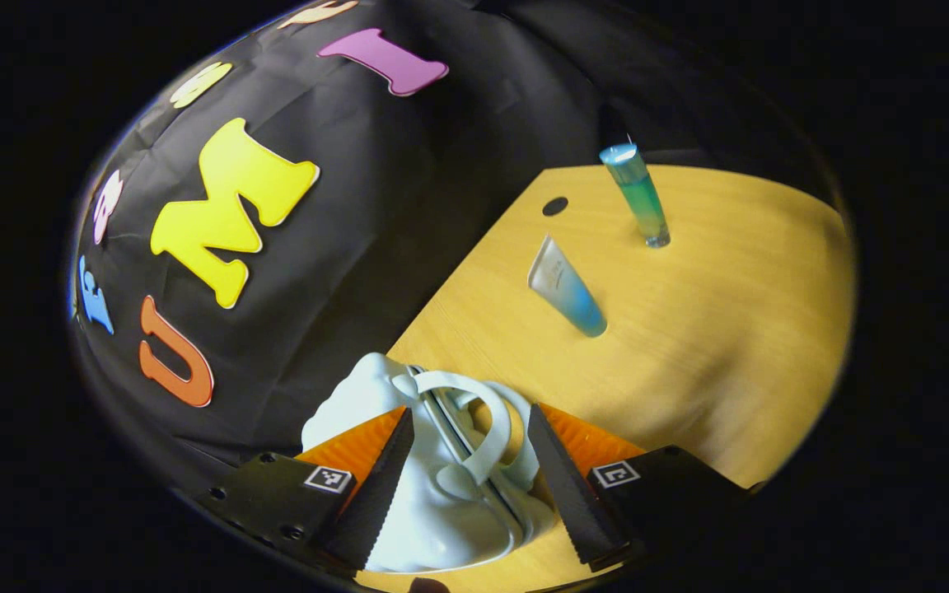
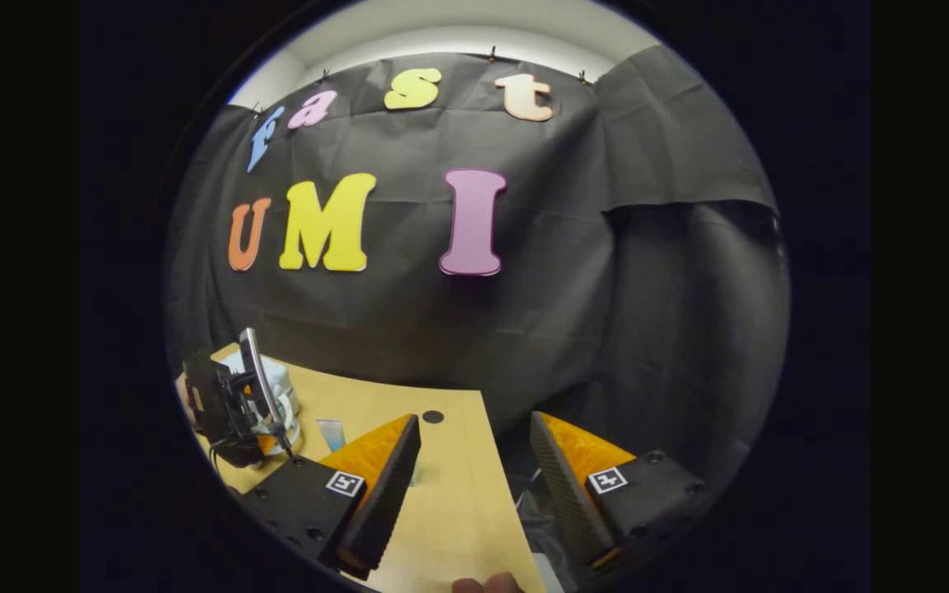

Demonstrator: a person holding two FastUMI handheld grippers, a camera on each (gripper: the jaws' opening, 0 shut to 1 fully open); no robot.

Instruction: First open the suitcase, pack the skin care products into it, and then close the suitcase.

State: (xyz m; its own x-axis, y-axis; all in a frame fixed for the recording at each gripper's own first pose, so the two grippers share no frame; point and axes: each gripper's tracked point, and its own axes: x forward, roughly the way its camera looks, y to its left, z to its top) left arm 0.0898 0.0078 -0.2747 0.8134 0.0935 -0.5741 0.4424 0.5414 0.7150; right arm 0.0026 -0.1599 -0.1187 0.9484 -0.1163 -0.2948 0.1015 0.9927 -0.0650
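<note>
A small pale mint suitcase [image 1: 433, 511] stands at the table's near corner, its two shells together along a seam, its curved handle [image 1: 487, 416] facing me. My left gripper [image 1: 471, 409] is open, one finger on each side of the handle without pressing on it. Farther off on the table stand a white-and-blue tube [image 1: 567, 288] and a tall green-blue bottle [image 1: 638, 196]. In the right gripper view, my right gripper [image 2: 475, 416] is open and holds nothing above the table's far edge. The left gripper [image 2: 227, 403] shows far left at the suitcase [image 2: 281, 391], beside the tube [image 2: 330, 432].
The wooden table [image 1: 730, 329] has a dark cable hole [image 1: 554, 206] near its back edge, close to the black cloth wall. In the right gripper view, the table [image 2: 458, 511] ends just under the right finger, and a fingertip of the person [image 2: 487, 585] shows at the bottom.
</note>
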